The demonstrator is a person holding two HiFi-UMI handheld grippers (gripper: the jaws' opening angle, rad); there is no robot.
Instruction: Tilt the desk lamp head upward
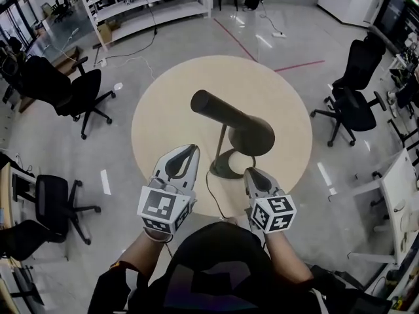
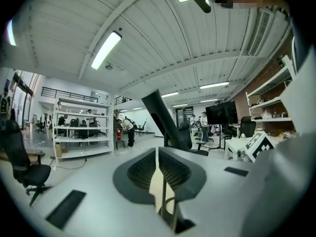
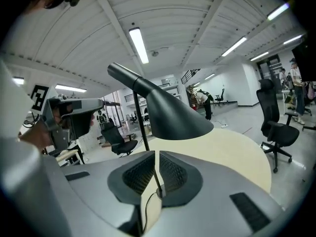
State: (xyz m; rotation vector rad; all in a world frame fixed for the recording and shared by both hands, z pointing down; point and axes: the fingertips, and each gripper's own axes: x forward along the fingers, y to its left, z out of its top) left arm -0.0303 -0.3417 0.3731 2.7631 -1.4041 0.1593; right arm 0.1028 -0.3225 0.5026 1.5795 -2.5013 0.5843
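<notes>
Black lamp [image 1: 230,118] stands on a round table [image 1: 163,103]; left claw [image 1: 192,148] and right claw [image 1: 251,171] are closed, empty.

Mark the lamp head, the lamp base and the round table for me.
lamp head [image 1: 252,136]: head view, on the dark cone.
lamp base [image 1: 221,171]: head view, on its dark rim.
round table [image 1: 177,90]: head view, bare top left of the lamp.

The left claw [image 1: 188,151] sits at about 7 o'clock in the head view, tips aimed toward 1 o'clock, jaws pressed together with nothing between them. The right claw [image 1: 253,173] sits at 5 o'clock, aimed toward 11 o'clock, jaws likewise together. The left forearm [image 1: 139,254] and the right forearm [image 1: 289,259] reach out from 6 o'clock.
</notes>
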